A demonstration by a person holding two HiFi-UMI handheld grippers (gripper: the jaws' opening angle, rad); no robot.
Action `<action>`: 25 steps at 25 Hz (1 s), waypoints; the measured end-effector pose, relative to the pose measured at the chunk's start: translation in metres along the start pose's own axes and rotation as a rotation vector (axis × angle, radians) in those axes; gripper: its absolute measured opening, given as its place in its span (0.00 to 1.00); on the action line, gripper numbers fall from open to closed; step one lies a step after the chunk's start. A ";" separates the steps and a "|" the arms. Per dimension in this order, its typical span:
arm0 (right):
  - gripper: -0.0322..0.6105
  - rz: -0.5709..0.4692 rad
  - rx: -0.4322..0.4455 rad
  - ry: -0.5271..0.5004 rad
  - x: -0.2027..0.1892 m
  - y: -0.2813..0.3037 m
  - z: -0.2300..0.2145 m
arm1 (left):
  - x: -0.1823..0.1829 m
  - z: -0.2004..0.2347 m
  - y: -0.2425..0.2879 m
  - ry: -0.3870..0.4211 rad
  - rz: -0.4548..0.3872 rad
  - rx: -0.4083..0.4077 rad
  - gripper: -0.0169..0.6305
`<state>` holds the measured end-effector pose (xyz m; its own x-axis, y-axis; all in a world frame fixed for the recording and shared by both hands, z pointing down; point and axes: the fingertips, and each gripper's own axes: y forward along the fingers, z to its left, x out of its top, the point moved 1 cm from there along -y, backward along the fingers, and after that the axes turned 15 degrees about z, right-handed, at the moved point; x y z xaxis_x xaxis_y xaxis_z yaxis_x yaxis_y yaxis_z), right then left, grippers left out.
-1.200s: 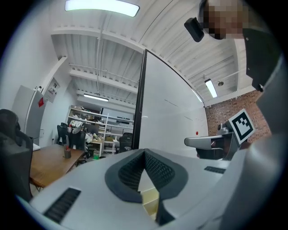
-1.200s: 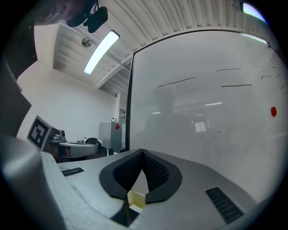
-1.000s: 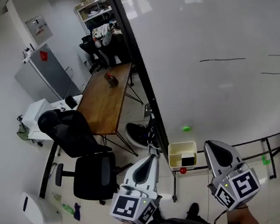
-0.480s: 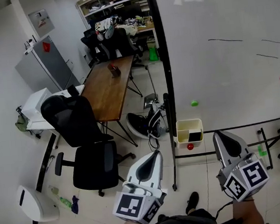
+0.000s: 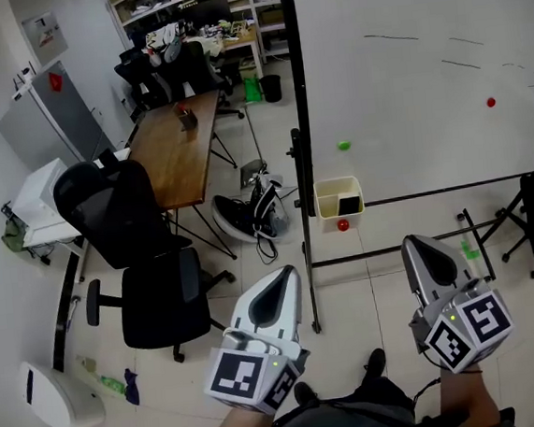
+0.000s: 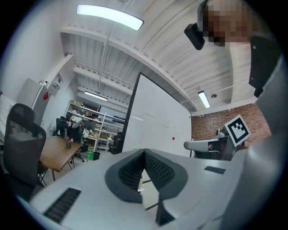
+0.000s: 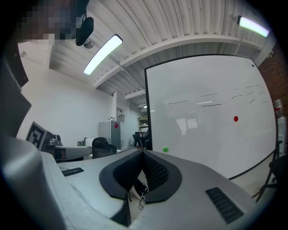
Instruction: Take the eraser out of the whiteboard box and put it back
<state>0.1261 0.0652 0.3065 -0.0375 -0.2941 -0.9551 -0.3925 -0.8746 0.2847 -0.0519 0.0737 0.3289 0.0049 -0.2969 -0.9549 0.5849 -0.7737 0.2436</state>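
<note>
Presently, one eraser (image 5: 348, 201): a dark block lying inside the box (image 5: 326, 198), toward its right side, with nothing touching it. The box is pale yellow and open-topped, hung at the lower left corner of the whiteboard (image 5: 403, 63), just right of the black post (image 5: 300, 158).

- Just under the box: a red magnet (image 5: 343, 225).
- On the board above the box: a green magnet (image 5: 343, 145).
- Far right on the board: a second red magnet (image 5: 490, 102), near a few thin dark strokes.

Item, left gripper (image 5: 286, 275): low in the head view, well apart from the box, pointing toward the foot of the post. Its fingers (image 6: 133, 169) are closed together at the tips, with nothing between them.

Item, right gripper (image 5: 412, 244): low right in the head view, also well apart from the box, pointing toward the board's lower rail. Its fingers (image 7: 155, 173) are pressed shut and empty.

Surroundings:
- a wooden tabletop (image 5: 172, 156) left of the board, with a small dark holder (image 5: 185, 118) on it
- a black chair (image 5: 145, 266) beside the tabletop
- a grey cabinet (image 5: 44, 121) at the left wall
- cluttered shelves (image 5: 181, 0) at the back
- a dark bag (image 5: 249, 217) with cables on the floor by the post
- the person's shoe (image 5: 376, 362), low between the two grippers
</note>
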 end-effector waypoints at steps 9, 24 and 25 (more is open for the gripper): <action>0.09 -0.005 0.065 -0.025 -0.011 -0.061 -0.034 | -0.002 -0.089 0.007 0.036 -0.016 0.016 0.07; 0.09 -0.010 0.152 -0.041 -0.023 -0.116 -0.087 | -0.005 -0.160 0.019 0.023 -0.021 0.087 0.07; 0.09 -0.012 0.148 -0.032 -0.022 -0.116 -0.084 | -0.004 -0.156 0.015 0.023 -0.022 0.088 0.07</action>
<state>0.2497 0.1406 0.3018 -0.0602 -0.2699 -0.9610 -0.5239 -0.8109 0.2606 0.0830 0.1507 0.3096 0.0121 -0.2673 -0.9635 0.5119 -0.8261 0.2356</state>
